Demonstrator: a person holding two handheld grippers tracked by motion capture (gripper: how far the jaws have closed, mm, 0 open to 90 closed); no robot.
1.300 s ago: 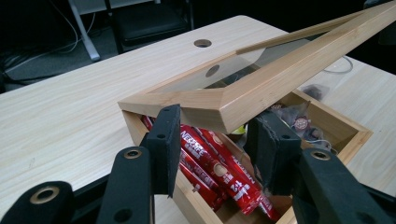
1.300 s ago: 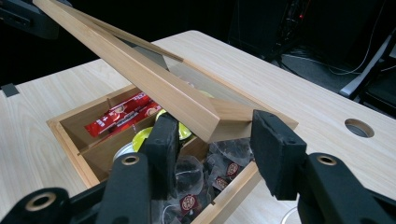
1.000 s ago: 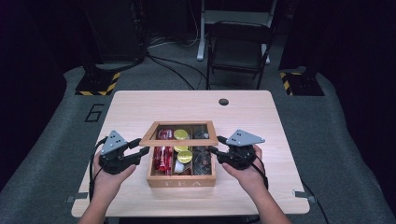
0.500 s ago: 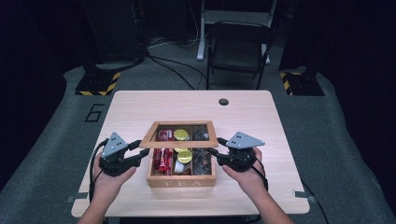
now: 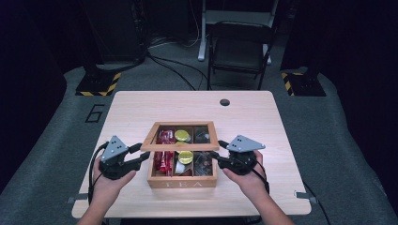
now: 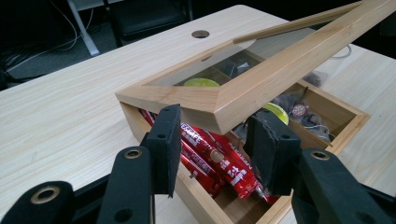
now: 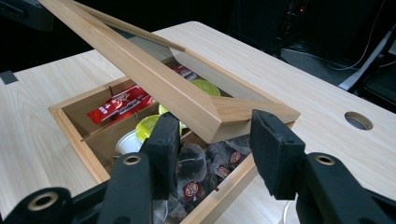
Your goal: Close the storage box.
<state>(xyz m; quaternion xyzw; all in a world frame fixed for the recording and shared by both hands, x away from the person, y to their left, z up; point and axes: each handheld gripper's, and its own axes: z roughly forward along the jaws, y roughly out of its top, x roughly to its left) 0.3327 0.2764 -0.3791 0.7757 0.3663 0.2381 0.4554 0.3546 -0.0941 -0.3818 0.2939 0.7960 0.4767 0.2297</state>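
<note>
— Now, the worktop: what's on it?
— A wooden tea box, mid-front, its glass lid raised and tilted.
— The tongs?
— Left tongs and right tongs both released, jaws straddling the lid's front corners.

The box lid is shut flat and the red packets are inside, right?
Not quite. The lid is lifted at an angle, with a claw beside each front corner, as the left gripper view shows. The red packets are indeed inside the box.
</note>
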